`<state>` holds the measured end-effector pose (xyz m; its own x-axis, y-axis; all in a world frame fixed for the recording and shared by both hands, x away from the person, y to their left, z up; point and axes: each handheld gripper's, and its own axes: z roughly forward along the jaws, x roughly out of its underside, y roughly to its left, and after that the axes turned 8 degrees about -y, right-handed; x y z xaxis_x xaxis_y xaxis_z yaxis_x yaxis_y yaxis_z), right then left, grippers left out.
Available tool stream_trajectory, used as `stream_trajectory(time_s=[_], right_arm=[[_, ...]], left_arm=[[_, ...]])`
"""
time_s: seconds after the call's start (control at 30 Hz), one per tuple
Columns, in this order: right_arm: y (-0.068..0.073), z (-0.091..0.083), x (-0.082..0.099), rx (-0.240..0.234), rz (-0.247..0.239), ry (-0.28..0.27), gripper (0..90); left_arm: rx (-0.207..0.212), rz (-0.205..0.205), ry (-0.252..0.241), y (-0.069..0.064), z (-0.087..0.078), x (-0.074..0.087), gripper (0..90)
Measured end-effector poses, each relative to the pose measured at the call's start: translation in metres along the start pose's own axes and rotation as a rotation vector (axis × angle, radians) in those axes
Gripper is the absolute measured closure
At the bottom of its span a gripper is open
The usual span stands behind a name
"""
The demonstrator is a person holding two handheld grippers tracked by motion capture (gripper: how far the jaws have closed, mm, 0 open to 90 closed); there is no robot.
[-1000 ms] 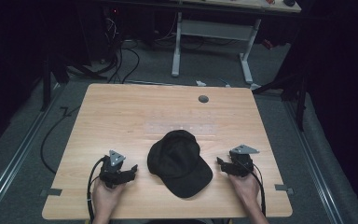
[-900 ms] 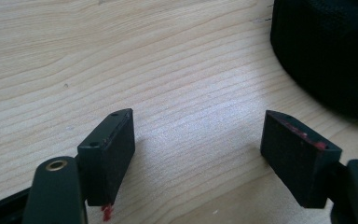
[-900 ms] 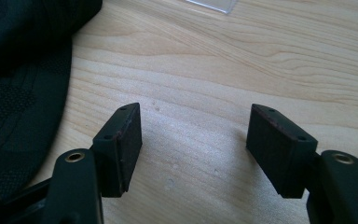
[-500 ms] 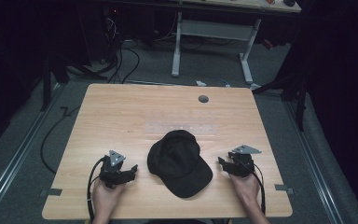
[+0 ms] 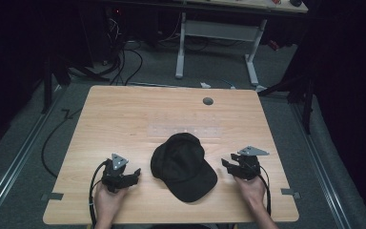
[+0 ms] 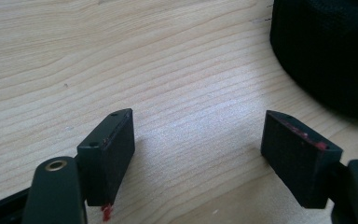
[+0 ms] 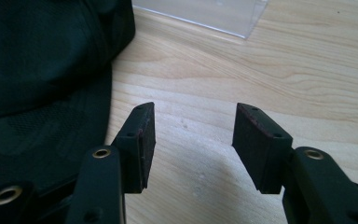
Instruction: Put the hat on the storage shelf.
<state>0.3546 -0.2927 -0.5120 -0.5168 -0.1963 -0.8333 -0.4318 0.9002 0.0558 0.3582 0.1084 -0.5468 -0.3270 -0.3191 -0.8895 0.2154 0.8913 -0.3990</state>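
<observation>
- A black baseball cap point(image 5: 183, 164) lies in the lower middle of the high view, on the near half of the wooden counter point(image 5: 124, 119), crown toward the far side and brim toward the lower right of the frame.
- In the left gripper view the cap point(image 6: 328, 51) fills the upper right corner; in the right gripper view it point(image 7: 42, 79) covers the left side.
- The left gripper point(image 5: 132, 177) sits low on the counter, lower left of the cap and apart from it; its jaws stand wide apart with only bare wood between them.
- The right gripper point(image 5: 228, 165) sits just beside the cap's right edge, not touching it; its jaws are also parted and hold nothing.
- A clear plastic strip point(image 5: 186, 130) lies flat on the counter just beyond the cap, and a round cable hole point(image 5: 208, 101) sits near the far edge.
- Judged from this, the work is at its start: both grippers flank the cap, ready to approach.
- The next move likely calls for bringing a jaw under the brim or a soft edge of the crown, since the fabric lies flat and gives little to pinch.
- Against the earlier frames almost nothing differs: the cap lies in the same spot and both grippers hold the same places.
</observation>
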Motion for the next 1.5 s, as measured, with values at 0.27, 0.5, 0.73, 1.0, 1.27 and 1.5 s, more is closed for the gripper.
stream_trajectory(time_s=[0.27, 0.5, 0.73, 1.0, 1.27, 1.5], right_arm=[[0.005, 0.001, -0.010, -0.037, -0.019, 0.006, 49.1], [0.010, 0.004, -0.022, -0.071, -0.034, -0.003, 49.1], [0.020, 0.010, -0.037, -0.110, -0.045, -0.010, 49.2], [0.025, 0.018, -0.048, -0.146, -0.058, -0.013, 49.3], [0.028, 0.027, -0.057, -0.183, -0.068, -0.017, 49.6], [0.033, 0.033, -0.064, -0.208, -0.082, -0.021, 50.4]], left_arm=[[0.000, 0.001, 0.000, 0.000, 0.000, 0.000, 26.1], [0.000, 0.000, 0.000, 0.000, 0.000, 0.000, 25.9], [0.002, 0.000, 0.001, 0.000, 0.000, 0.000, 25.7], [0.001, 0.003, 0.001, 0.000, 0.000, 0.000, 25.7], [0.001, 0.003, 0.000, 0.000, 0.000, 0.000, 25.7], [0.001, 0.003, 0.000, 0.000, 0.000, 0.000, 25.7]])
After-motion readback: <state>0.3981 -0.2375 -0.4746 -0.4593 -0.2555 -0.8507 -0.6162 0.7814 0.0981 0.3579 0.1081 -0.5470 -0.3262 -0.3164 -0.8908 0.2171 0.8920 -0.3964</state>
